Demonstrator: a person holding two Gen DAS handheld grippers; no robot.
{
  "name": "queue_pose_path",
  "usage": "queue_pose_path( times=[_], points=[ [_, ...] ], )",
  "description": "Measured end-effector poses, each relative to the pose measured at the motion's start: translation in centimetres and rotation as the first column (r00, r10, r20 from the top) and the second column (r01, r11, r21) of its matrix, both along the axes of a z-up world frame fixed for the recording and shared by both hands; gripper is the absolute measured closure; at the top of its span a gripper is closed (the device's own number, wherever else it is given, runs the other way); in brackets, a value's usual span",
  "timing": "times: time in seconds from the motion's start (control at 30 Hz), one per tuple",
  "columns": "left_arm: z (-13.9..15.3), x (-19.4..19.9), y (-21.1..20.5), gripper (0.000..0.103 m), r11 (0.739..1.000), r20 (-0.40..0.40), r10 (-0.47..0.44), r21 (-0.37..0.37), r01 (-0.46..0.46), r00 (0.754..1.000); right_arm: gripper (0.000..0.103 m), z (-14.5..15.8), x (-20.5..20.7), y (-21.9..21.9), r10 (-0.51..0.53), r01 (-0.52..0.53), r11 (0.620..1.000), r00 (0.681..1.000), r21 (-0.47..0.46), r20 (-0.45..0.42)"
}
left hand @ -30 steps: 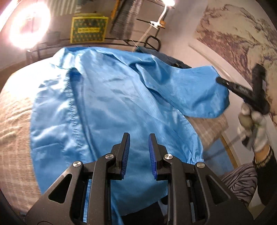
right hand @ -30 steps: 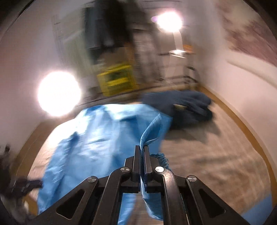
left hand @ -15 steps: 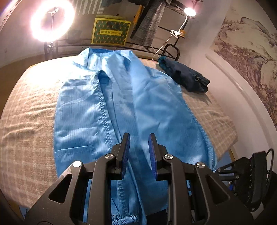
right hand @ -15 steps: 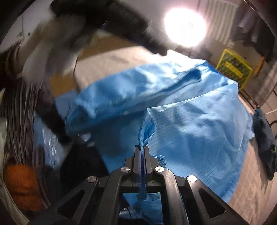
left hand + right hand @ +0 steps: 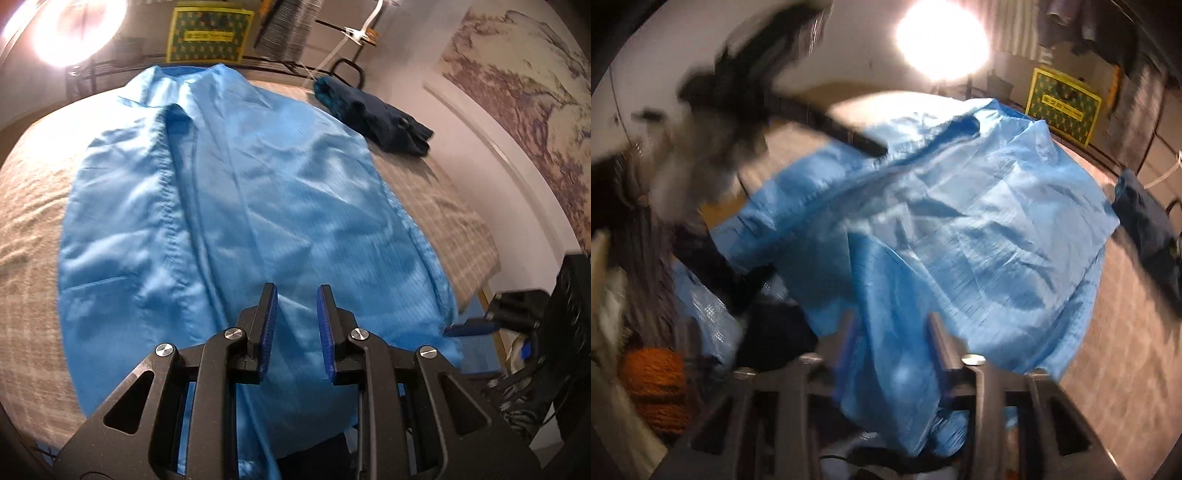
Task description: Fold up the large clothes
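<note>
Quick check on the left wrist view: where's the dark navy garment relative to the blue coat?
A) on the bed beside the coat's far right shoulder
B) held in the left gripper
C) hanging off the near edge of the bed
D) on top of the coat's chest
A. The navy garment lies bunched on the checked bed cover next to the blue coat, by its far right shoulder; the left gripper is open and empty.

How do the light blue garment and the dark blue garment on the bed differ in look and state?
The light blue garment is spread open and nearly flat, collar at the far end; the dark blue garment is bunched into a compact heap. The light one covers most of the bed and hangs over its near edge; the dark one takes only a far corner. The light one looks shiny, the dark one dull. Both lie on the checked cover, apart.
</note>
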State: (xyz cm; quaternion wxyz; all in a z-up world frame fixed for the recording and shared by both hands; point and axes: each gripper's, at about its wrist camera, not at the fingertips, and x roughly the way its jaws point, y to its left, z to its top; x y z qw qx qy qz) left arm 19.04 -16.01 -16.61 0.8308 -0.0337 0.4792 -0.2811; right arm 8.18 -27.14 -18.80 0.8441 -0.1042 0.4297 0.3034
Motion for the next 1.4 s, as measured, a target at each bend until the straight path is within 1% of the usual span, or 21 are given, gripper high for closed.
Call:
queue_pose_path(
  times=[0.07,0.13,0.23,0.3,0.4,0.47,0.53,0.63,0.67,0.7,0.73,0.77,0.8,0.87,0.93,1.03,1.1,1.17,1.23,1.3,1.4],
  points=[
    [-0.2,-0.8,-0.7,0.083,1.0,-0.01,-0.028,-0.005,0.028,1.0,0.057,0.7,-0.5,-1.7,-0.023,0.024,0.996,1.0,0.091,-0.019],
    [-0.7,-1.6,-1.7,0.083,0.997,-0.037,-0.072,-0.016,0.072,0.997,0.057,1.1,-0.4,-4.0,-0.095,0.102,0.981,0.994,0.164,-0.048],
    [-1.4,-2.9,-3.5,0.083,0.99,-0.041,-0.138,0.0,0.138,0.99,0.057,1.0,0.3,-7.4,-0.185,0.213,0.938,0.975,0.274,-0.124],
    [-2.1,-3.7,-4.9,0.083,0.982,-0.055,-0.186,0.009,0.187,0.981,0.056,0.3,1.3,-8.8,-0.233,0.281,0.907,0.955,0.314,-0.184],
    [-3.2,-4.4,-6.7,0.083,0.975,-0.07,-0.22,0.027,0.222,0.973,0.056,-2.0,3.4,-10.1,-0.312,0.396,0.871,0.903,0.292,-0.295],
    [-3.4,-4.3,-7.3,0.083,0.975,-0.073,-0.217,0.021,0.22,0.973,0.056,-3.3,4.6,-10.8,-0.359,0.456,0.849,0.868,0.265,-0.345],
    [-3.6,-3.9,-7.7,0.082,0.978,-0.078,-0.208,0.009,0.21,0.975,0.056,-4.4,5.9,-11.6,-0.38,0.506,0.818,0.833,0.275,-0.402],
    [-3.5,-3.4,-7.8,0.071,0.982,-0.059,-0.191,-0.002,0.191,0.98,0.056,-5.1,7.5,-12.1,-0.381,0.537,0.786,0.811,0.307,-0.444],
    [-3.4,-3.1,-7.8,0.071,0.983,-0.052,-0.184,-0.008,0.184,0.982,0.056,-5.2,8.0,-12.0,-0.379,0.538,0.783,0.81,0.311,-0.447],
    [-3.5,-2.6,-7.7,0.071,0.983,-0.052,-0.181,-0.013,0.181,0.982,0.072,-5.2,8.4,-11.7,-0.376,0.534,0.787,0.813,0.31,-0.444],
    [-3.7,-2.2,-7.8,0.071,0.983,-0.064,-0.185,-0.03,0.183,0.981,0.084,-5.3,8.8,-11.2,-0.367,0.521,0.797,0.82,0.306,-0.439],
    [-4.1,-1.9,-8.1,0.071,0.98,-0.085,-0.199,-0.043,0.196,0.976,0.101,-5.3,8.8,-10.7,-0.364,0.51,0.81,0.824,0.29,-0.433],
    [-4.6,-1.7,-8.4,0.071,0.974,-0.122,-0.224,-0.058,0.219,0.967,0.103,-5.2,9.0,-10.2,-0.374,0.503,0.824,0.828,0.259,-0.418],
    [-5.5,-2.4,-8.9,0.071,0.959,-0.181,-0.281,-0.089,0.269,0.942,0.103,-4.4,8.8,-9.4,-0.41,0.495,0.849,0.839,0.187,-0.358],
    [-5.6,-4.2,-9.1,0.071,0.935,-0.197,-0.354,-0.1,0.34,0.914,0.103,-3.3,8.6,-9.5,-0.444,0.504,0.85,0.842,0.152,-0.306],
    [-5.2,-7.4,-8.8,0.071,0.896,-0.193,-0.444,-0.073,0.438,0.875,0.103,-2.6,8.5,-10.0,-0.457,0.51,0.847,0.843,0.15,-0.282],
    [-4.8,-8.8,-8.3,0.071,0.887,-0.201,-0.46,-0.069,0.456,0.865,0.102,-2.9,8.4,-10.1,-0.437,0.492,0.859,0.848,0.14,-0.298],
    [-3.9,-9.4,-7.6,0.071,0.89,-0.187,-0.455,-0.073,0.449,0.871,0.093,-3.3,8.5,-9.9,-0.44,0.491,0.864,0.845,0.115,-0.305],
    [-2.4,-9.4,-6.7,0.071,0.903,-0.141,-0.43,-0.082,0.422,0.892,0.073,-3.8,7.9,-10.4,-0.419,0.485,0.866,0.839,0.127,-0.346],
    [-1.1,-8.2,-6.2,0.071,0.923,-0.095,-0.381,-0.09,0.374,0.92,0.073,-4.2,7.0,-10.8,-0.396,0.478,0.864,0.839,0.159,-0.373],
    [-0.3,-5.8,-6.4,0.071,0.949,-0.043,-0.311,-0.075,0.307,0.949,0.078,-5.0,5.6,-10.7,-0.39,0.466,0.875,0.84,0.133,-0.377]
  ],
)
